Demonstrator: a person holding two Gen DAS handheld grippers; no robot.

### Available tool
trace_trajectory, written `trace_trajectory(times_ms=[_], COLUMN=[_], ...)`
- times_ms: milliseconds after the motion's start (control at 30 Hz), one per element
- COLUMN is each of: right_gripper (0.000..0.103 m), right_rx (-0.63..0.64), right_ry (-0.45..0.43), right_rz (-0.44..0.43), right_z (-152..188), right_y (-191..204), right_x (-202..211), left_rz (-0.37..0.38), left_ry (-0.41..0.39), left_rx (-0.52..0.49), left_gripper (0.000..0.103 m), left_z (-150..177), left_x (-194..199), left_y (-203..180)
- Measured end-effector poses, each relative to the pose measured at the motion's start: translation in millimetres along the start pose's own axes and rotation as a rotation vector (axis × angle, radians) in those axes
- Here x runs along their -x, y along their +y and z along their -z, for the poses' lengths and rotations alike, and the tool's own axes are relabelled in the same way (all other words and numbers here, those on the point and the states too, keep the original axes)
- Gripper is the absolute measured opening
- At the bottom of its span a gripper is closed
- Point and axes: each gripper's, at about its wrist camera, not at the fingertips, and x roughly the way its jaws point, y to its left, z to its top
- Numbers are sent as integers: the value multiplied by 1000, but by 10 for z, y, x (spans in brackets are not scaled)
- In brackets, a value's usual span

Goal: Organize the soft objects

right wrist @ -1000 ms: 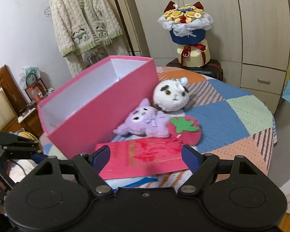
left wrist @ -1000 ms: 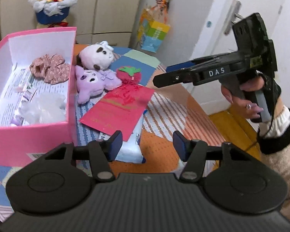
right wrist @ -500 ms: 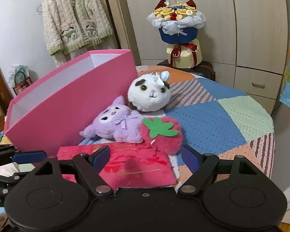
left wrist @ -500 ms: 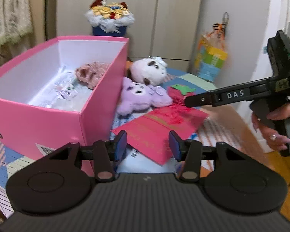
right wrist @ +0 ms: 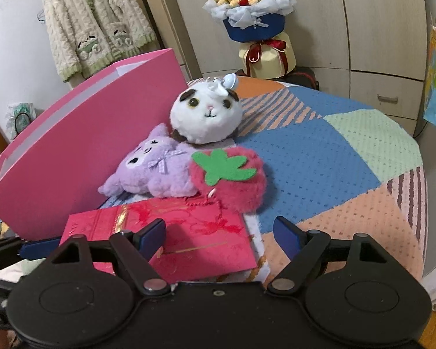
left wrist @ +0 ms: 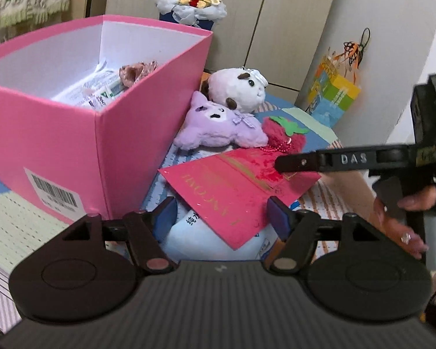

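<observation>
Plush toys lie in a huddle on the patchwork cloth (right wrist: 319, 157) right beside the pink box (left wrist: 130, 133): a white hamster (right wrist: 206, 113), a purple doll (right wrist: 151, 171) and a red strawberry (right wrist: 232, 180), which touches a red envelope (right wrist: 188, 238). Left gripper (left wrist: 222, 218) hovers over that envelope with jaws opening and nothing between them. Right gripper (right wrist: 218, 235) stands wide over its other end, gripping nothing.

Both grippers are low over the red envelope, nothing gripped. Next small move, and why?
Probably ease the right gripper forward onto the strawberry plush. It lies just past the red envelope, outside the pink box, and the open fingers look wide enough for it. The left gripper is opening, empty, above the envelope.
</observation>
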Motion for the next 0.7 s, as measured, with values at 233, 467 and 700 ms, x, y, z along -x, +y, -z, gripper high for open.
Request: trace_trajectory(times_ms=[233,467,700], right_gripper=[80,54,54], right_rx=[2,-61,-77], right_ry=[19,18,28], right_rz=[-2,11,-5], right_z=[94,97,128], right_y=[91,26,72], right_x=[86,164,203], left_rz=[-11,-20,22], left_ry=[-25,-54,-47], left_rx=[-52,-114,-95], left_gripper=[42,30,26], left_z=[38,29,-39], left_x=[19,86,154], left_y=[-76,-150,-78])
